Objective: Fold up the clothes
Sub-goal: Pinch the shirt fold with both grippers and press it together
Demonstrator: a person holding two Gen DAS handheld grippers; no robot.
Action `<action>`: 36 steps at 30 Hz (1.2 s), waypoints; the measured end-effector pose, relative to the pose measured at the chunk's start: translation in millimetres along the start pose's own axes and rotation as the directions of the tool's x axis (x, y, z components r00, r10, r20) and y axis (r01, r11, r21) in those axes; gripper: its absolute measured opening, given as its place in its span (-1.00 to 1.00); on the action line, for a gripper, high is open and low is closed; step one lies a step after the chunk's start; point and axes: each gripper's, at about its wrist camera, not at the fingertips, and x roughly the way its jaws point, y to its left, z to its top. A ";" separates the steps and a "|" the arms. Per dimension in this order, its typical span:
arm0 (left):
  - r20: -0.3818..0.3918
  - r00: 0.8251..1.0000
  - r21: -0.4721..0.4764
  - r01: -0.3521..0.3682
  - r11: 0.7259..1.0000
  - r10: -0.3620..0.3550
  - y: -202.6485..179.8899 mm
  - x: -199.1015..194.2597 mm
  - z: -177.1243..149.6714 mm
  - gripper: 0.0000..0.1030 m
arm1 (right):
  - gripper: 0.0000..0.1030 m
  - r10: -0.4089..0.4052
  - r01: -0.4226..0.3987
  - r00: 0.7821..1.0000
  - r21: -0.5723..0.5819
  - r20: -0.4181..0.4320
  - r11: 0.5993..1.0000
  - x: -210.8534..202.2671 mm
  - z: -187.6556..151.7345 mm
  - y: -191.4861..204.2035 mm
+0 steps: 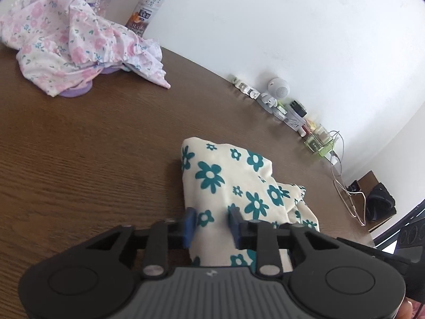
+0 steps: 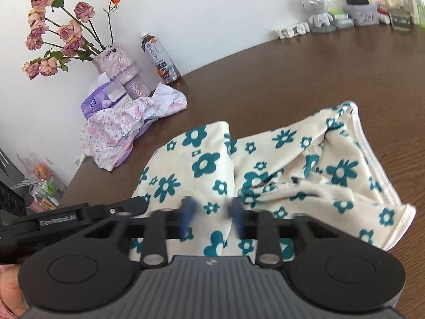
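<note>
A cream garment with teal flowers [image 2: 265, 164] lies rumpled and partly folded on the brown wooden table [image 2: 292, 74]. My right gripper [image 2: 211, 212] hovers over its near edge, blue fingertips blurred and apart, cloth showing in the gap. My left gripper [image 1: 212, 223] is over the garment's [image 1: 225, 186] left end, fingers also apart with cloth between and under them. The left tool's black casing [image 2: 66, 222] reaches the cloth's left edge in the right wrist view. A pink floral garment [image 1: 79, 45] lies crumpled at the far left.
A tea bottle [image 2: 160, 58], a vase of dried roses [image 2: 122, 71] and a purple tissue pack [image 2: 98, 102] stand by the wall behind the pink garment [image 2: 119, 130]. Small items and a white figurine [image 2: 316, 8] line the far edge. Cables [image 1: 342, 186] hang off the table's right end.
</note>
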 end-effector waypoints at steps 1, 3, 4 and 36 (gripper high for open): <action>0.004 1.000 -0.002 0.004 1.000 -0.004 0.5 0.7 -1.9 -0.65 | -0.69 0.004 -0.004 1.000 0.002 0.001 1.000 0.1 -0.5 -0.6; 0.023 1.000 -0.008 0.003 1.000 -0.003 0.0 -0.6 -7.0 -0.65 | -0.69 0.012 -0.012 1.000 0.007 0.004 1.000 0.4 -1.4 -1.9; 0.028 1.000 -0.020 0.006 1.000 -0.005 0.6 -2.4 -8.1 -0.61 | -0.68 0.015 -0.015 1.000 0.008 0.006 1.000 0.4 -1.9 -2.4; 0.031 1.000 -0.003 0.005 1.000 -0.005 -5.8 -35.7 -40.9 -0.53 | -0.51 0.025 -0.025 1.000 -0.089 -0.006 0.996 -29.9 -37.4 5.3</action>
